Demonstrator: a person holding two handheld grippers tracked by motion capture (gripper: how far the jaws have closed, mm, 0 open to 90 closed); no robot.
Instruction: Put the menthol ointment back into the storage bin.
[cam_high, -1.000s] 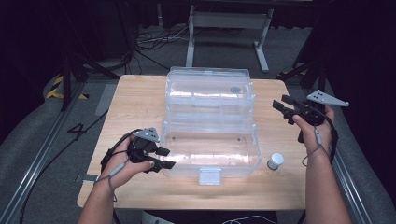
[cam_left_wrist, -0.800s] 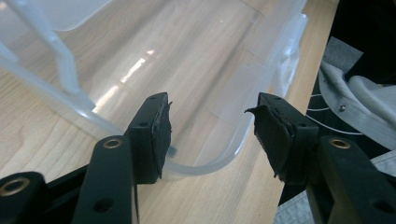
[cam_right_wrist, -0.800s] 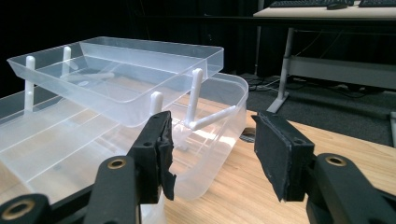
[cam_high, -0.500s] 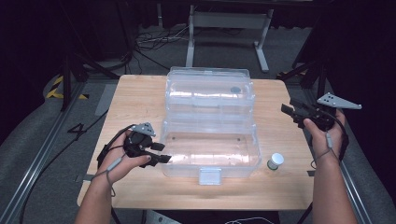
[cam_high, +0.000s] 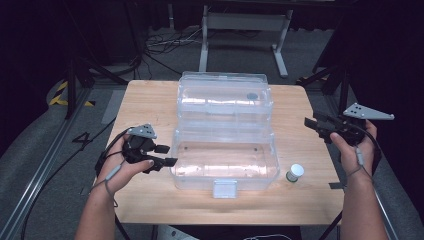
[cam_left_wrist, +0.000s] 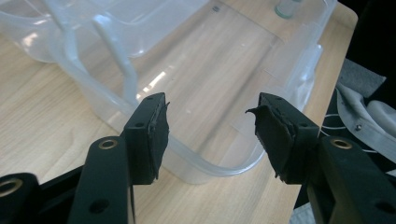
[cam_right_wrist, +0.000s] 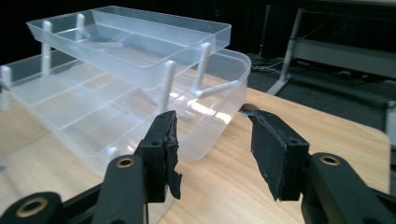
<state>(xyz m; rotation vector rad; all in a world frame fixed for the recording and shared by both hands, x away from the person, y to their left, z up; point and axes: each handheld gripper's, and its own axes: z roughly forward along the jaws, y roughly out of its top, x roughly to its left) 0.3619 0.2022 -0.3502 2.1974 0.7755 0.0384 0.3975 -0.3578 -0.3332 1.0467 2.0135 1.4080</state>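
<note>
The clear box (cam_high: 225, 132) lies open; both claws — left (cam_high: 162, 156), right (cam_high: 316, 125) — gape wide, holding nothing; little bottle (cam_high: 294, 173) waits at 4 o'clock.

Left gripper (cam_left_wrist: 208, 126) (jaws apart) faces clear plastic box (cam_left_wrist: 219, 60)

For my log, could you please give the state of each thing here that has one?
Box: open, trays fanned out, nothing visible inside.
Vial: upright, capped, beside the box.
Left gripper: open, holding nothing.
Right gripper: open, holding nothing.
</note>
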